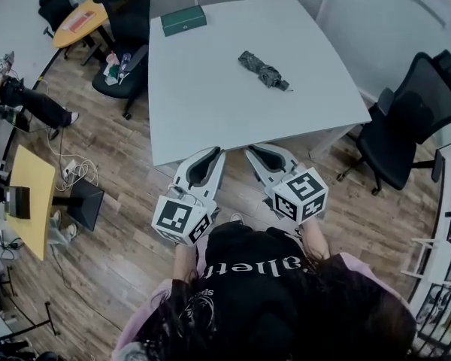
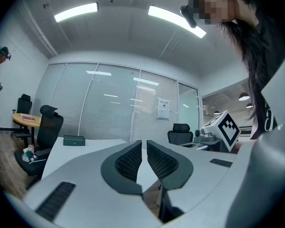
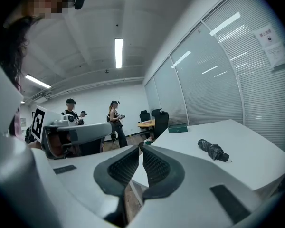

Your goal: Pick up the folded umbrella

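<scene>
A white table fills the middle of the office floor, with a black chair at three o'clock partly cut off by the frame. The person's hands are mostly hidden behind the marker cubes. The left gripper and right gripper hang at the near table edge, each with its fingers pressed together on nothing. The folded umbrella lies untouched on the table at one o'clock from them, well apart. A green box sits at eleven o'clock.
</scene>
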`<state>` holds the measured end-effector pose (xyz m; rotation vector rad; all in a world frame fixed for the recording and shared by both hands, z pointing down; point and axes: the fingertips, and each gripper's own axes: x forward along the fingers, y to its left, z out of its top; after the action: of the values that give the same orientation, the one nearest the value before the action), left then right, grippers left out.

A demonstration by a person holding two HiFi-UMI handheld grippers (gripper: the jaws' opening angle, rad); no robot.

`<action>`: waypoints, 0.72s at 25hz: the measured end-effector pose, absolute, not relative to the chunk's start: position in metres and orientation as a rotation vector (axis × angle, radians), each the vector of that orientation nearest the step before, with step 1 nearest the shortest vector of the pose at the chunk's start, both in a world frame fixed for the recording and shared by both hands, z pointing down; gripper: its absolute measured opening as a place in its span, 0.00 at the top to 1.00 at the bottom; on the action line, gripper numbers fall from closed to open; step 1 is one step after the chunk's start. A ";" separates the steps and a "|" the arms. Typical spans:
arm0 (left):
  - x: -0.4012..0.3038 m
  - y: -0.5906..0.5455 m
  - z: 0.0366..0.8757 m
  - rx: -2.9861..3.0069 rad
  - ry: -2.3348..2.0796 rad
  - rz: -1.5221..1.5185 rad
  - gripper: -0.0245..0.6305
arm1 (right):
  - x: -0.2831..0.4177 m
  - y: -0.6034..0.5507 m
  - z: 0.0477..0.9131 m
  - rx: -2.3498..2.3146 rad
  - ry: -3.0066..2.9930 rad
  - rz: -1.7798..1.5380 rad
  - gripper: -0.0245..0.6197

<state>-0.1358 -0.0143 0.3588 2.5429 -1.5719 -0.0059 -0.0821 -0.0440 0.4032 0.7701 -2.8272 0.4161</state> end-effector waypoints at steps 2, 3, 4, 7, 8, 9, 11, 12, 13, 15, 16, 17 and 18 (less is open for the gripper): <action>-0.144 -0.017 0.362 2.545 -1.555 -0.005 0.89 | -0.089 -0.045 0.406 0.788 -2.816 0.422 0.90; -0.147 -0.018 0.364 2.543 -1.545 -0.006 0.89 | -0.091 -0.045 0.408 0.796 -2.808 0.427 0.90; -0.149 -0.019 0.367 2.539 -1.534 -0.006 0.89 | -0.093 -0.045 0.410 0.805 -2.798 0.434 0.90; -0.152 -0.021 0.374 2.528 -1.502 -0.008 0.89 | -0.094 -0.045 0.417 0.826 -2.769 0.457 0.90; -0.152 -0.022 0.376 2.526 -1.491 -0.011 0.89 | -0.093 -0.045 0.418 0.832 -2.762 0.460 0.90; -0.151 -0.023 0.378 2.527 -1.481 -0.015 0.89 | -0.093 -0.045 0.420 0.837 -2.756 0.461 0.90; -0.149 -0.024 0.380 2.528 -1.463 -0.019 0.89 | -0.091 -0.045 0.422 0.847 -2.745 0.463 0.90; -0.147 -0.024 0.382 2.529 -1.454 -0.019 0.89 | -0.089 -0.045 0.423 0.853 -2.739 0.465 0.90; -0.146 -0.025 0.383 2.529 -1.445 -0.018 0.89 | -0.087 -0.045 0.424 0.859 -2.733 0.469 0.90; -0.142 -0.025 0.384 2.531 -1.428 -0.021 0.89 | -0.084 -0.047 0.426 0.871 -2.721 0.476 0.90; -0.141 -0.026 0.384 2.531 -1.422 -0.023 0.89 | -0.083 -0.048 0.427 0.874 -2.717 0.478 0.90; -0.141 -0.027 0.384 2.532 -1.419 -0.025 0.89 | -0.083 -0.050 0.427 0.876 -2.714 0.479 0.90; -0.141 -0.029 0.384 2.531 -1.419 -0.026 0.89 | -0.083 -0.053 0.428 0.875 -2.713 0.479 0.90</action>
<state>-0.1411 -0.0291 0.3843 2.5314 -1.4194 -0.0260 -0.0833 -0.0525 0.4278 0.8752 -2.7131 0.4791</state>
